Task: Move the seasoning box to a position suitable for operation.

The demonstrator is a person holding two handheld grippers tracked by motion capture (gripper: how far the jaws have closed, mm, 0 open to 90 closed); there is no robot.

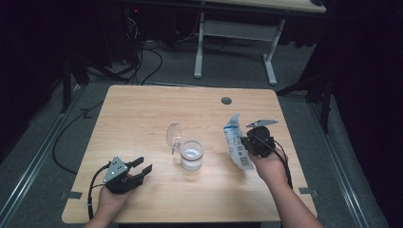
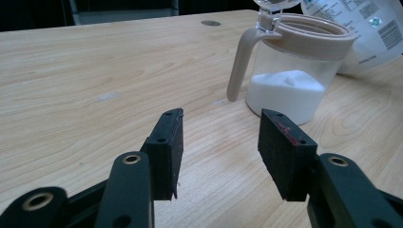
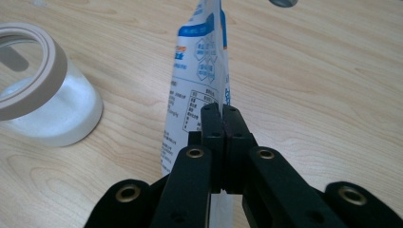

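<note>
One white-and-blue refill bag (image 1: 234,142), held upright just above the tabletop (image 1: 142,109) to the right of the jar, its printed face turned toward the jar; the right tool (image 3: 222,111) has its jaws pressed together on the bag's edge, pinching it. One clear jar (image 1: 192,155) with a beige rim and handle stands near the tabletop's centre, its hinged lid (image 1: 174,135) swung up and open. White powder fills roughly the lower third of the jar, as seen in the left gripper view. Judged from this, the work of pouring from bag to jar is partly done or nearly complete: the bag stands clear of the mouth, not tipped over it, and the lid remains to be closed. The left tool (image 1: 141,167) rests near the front left of the tabletop, jaws spread and holding nothing, well apart from the jar. Count: one bag, one jar, one lid, two tools.
</note>
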